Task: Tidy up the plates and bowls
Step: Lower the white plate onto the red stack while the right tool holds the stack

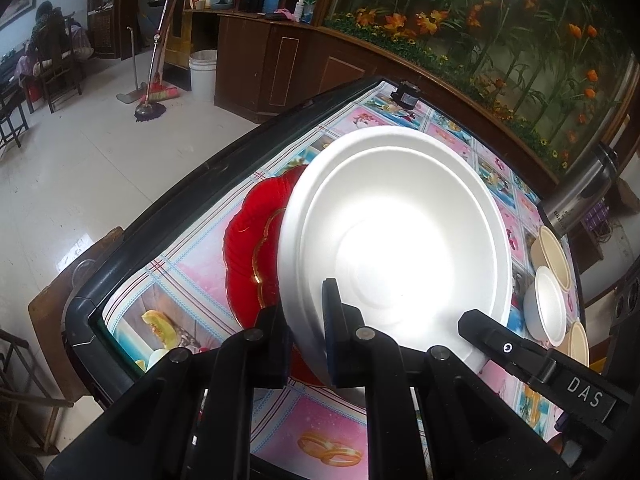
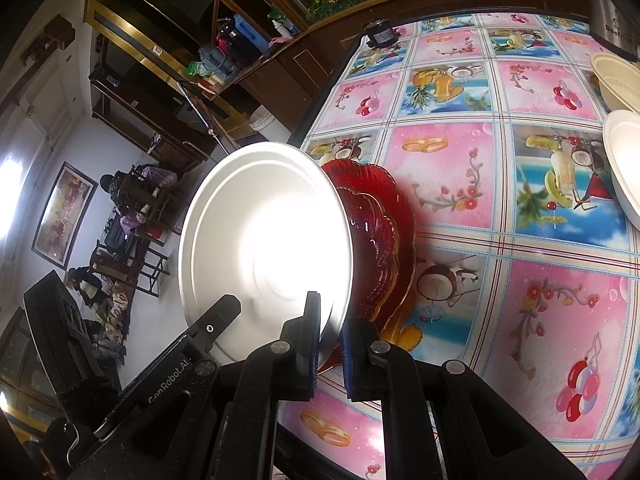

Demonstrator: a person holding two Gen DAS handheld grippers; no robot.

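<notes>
A large white plate is held tilted above the red scalloped plates on the table. My left gripper is shut on the white plate's near rim. My right gripper is shut on the rim of the same white plate, its other finger behind the plate. The red plates, stacked with gold edges, lie on the tablecloth partly hidden behind the white plate. The other gripper's finger shows at the plate's edge in each view.
A pink and blue patterned tablecloth covers the table. Cream and white bowls stand at the right side, also in the right wrist view. A steel thermos stands beyond them. The table's dark left edge drops to the floor.
</notes>
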